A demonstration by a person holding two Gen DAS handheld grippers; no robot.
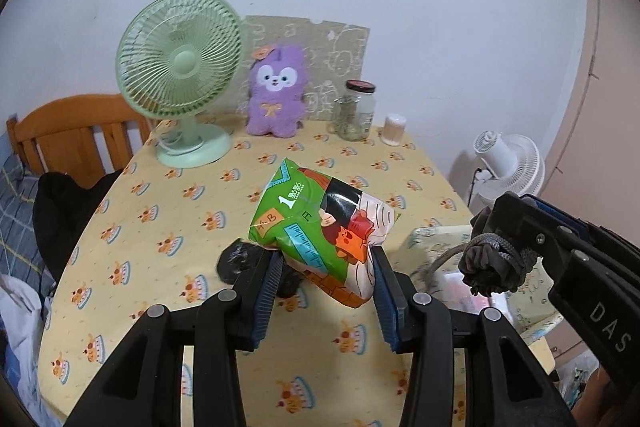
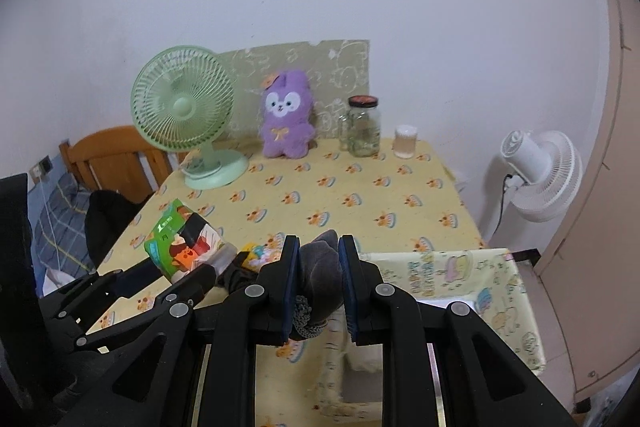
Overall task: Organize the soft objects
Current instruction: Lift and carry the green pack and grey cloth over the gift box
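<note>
Carry step: left gripper clamped on tissue pack, right gripper pinching grey cloth, above counter; next, lowering into patterned box beside counter.

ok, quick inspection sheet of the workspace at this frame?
Surface: table under yellow cake-print cloth.
Job's things: green printed soft pack in the left hand-held gripper; rolled grey sock in the right hand-held gripper; patterned fabric bin at the near right edge.
Clutter: green fan, purple plush, glass jar, small white container.
Grippers: both shut on their loads, raised off the table.
Cables: black cord from the white fan.
Surroundings: wooden chair, plain wall.
</note>
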